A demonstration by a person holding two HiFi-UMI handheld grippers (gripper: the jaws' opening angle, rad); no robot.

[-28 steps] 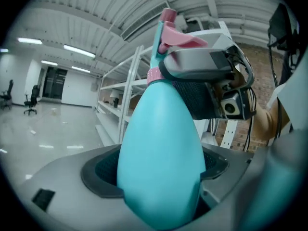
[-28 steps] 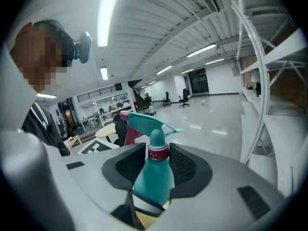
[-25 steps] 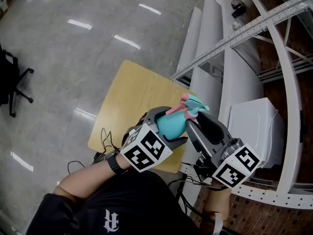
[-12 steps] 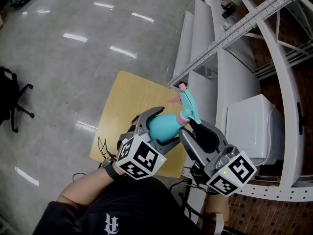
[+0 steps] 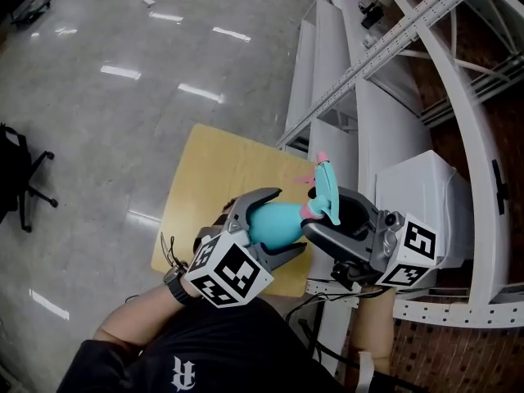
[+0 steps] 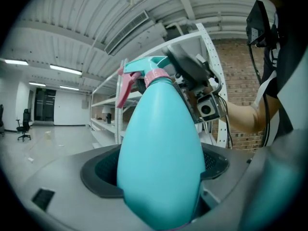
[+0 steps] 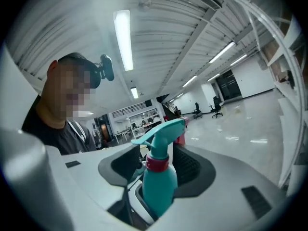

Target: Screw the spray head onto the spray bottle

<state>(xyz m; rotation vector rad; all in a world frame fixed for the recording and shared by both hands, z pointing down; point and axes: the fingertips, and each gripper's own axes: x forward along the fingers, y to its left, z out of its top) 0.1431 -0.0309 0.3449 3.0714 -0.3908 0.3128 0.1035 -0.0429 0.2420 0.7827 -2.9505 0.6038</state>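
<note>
A teal spray bottle [image 5: 274, 223] is held up in the air above the table, with its teal spray head [image 5: 325, 188] and pink collar [image 7: 157, 162] seated on the neck. My left gripper [image 5: 282, 219] is shut on the bottle's fat body [image 6: 161, 162], both pads pressed to its sides. My right gripper [image 5: 332, 215] straddles the neck and spray head [image 7: 161, 134]. Its jaws are opening, and the pads stand off the collar with a gap at the left one. The pink trigger [image 6: 122, 88] points away from the right gripper [image 6: 192, 81].
A yellow wooden table [image 5: 213, 178] lies below the grippers. White metal shelving [image 5: 393, 80] and a white box [image 5: 417, 195] stand at the right. A black office chair [image 5: 16, 170] sits far left on the shiny floor. The person shows in the right gripper view.
The right gripper has rolled, its marker cube swinging up to the right, and its jaws have spread off the spray head. The spray head's nozzle has turned. The left gripper keeps its hold.
</note>
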